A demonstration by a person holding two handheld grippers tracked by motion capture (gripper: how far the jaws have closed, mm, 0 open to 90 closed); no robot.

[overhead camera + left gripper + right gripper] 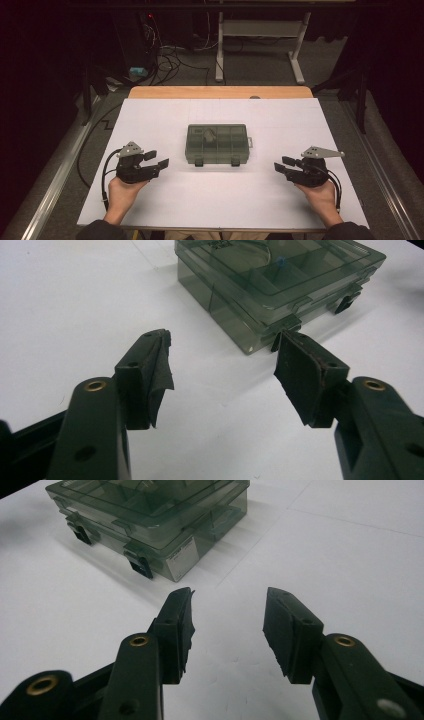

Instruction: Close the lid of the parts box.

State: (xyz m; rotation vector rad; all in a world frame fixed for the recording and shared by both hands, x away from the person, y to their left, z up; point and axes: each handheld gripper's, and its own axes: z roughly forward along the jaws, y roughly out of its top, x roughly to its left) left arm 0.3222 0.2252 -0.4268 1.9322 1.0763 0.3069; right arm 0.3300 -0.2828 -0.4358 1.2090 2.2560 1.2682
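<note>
A smoky clear plastic organizer box (pixel 217 144) sits closed at the middle of the white desk (pixel 150 210), between the left claw (pixel 157 159) and right claw (pixel 281 164), both with jaws apart and empty, each well short of it. It looks rigid, light and smooth-walled, likely slippery. The two dark latches (pixel 199 162) on its near edge seem the best place to take hold, or else its short side walls.

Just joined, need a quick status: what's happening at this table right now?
A person sits at a white table with a two-jaw gripper in each hand. The left gripper and right gripper rest either side of a smoky translucent compartment box, both pointing in toward it with jaws open and nothing between them. The box lies flat in the middle, lid down, its two dark latches on the person's side. Neither gripper touches it yet.
</note>
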